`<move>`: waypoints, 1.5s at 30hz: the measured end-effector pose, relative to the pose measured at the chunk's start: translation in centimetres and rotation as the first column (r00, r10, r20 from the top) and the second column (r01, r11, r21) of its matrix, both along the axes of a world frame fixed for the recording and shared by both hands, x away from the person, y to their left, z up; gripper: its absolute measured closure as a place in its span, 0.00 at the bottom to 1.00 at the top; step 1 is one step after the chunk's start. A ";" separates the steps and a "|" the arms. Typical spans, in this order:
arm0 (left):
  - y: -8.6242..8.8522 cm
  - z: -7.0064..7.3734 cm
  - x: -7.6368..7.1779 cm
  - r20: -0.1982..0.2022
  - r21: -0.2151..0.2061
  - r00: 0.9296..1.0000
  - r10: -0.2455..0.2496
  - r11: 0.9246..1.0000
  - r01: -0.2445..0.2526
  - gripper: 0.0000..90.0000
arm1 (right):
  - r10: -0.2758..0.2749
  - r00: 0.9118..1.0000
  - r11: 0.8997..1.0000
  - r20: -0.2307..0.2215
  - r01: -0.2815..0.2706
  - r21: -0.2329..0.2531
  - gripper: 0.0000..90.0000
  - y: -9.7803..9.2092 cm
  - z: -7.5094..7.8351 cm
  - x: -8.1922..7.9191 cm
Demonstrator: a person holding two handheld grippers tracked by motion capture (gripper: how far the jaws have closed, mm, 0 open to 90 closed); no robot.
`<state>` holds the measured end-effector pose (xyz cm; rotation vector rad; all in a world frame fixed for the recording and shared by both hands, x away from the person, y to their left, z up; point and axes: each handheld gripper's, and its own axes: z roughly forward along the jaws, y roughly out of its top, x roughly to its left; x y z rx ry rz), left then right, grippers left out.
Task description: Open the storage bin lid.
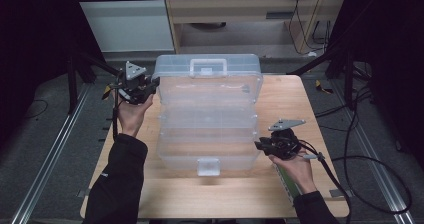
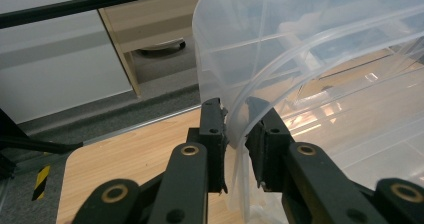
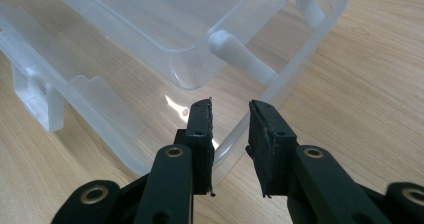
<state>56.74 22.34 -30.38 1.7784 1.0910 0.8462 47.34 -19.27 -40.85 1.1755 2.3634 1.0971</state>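
On the wooden table [image 1: 290,99], middle, sits a clear plastic storage box [image 1: 207,144] with its lid [image 1: 207,79] swung up at the far side, white handle [image 1: 207,66] on top; white latch [image 1: 208,166] on the near wall. Lower tray looks bare, wood showing through. Left gripper [image 1: 150,84] at the lid's far-left corner: the left gripper view has its jaws pinched on the lid's curved edge [image 2: 235,129], one jaw each side. Right gripper [image 1: 260,145] at the base's near-right corner; the right gripper view has its jaws apart, straddling the rim [image 3: 235,149], not clamped. Person's hands hold both grippers, dark sleeves at the bottom.
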 end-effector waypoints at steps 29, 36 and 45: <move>-0.5 0.4 2.9 -0.017 0.017 1.000 0.021 1.000 -0.020 0.85 | 0.001 1.000 1.000 0.001 -0.001 -0.009 0.80 0.0 0.0 0.0; -0.5 0.3 3.3 -0.018 0.008 1.000 0.024 1.000 -0.024 0.86 | 0.000 1.000 1.000 0.000 0.000 -0.008 0.80 0.1 0.0 0.0; -0.7 0.2 4.3 -0.025 0.008 0.999 0.033 0.999 -0.033 0.86 | 0.001 1.000 1.000 0.004 -0.001 -0.013 0.80 0.1 0.0 0.0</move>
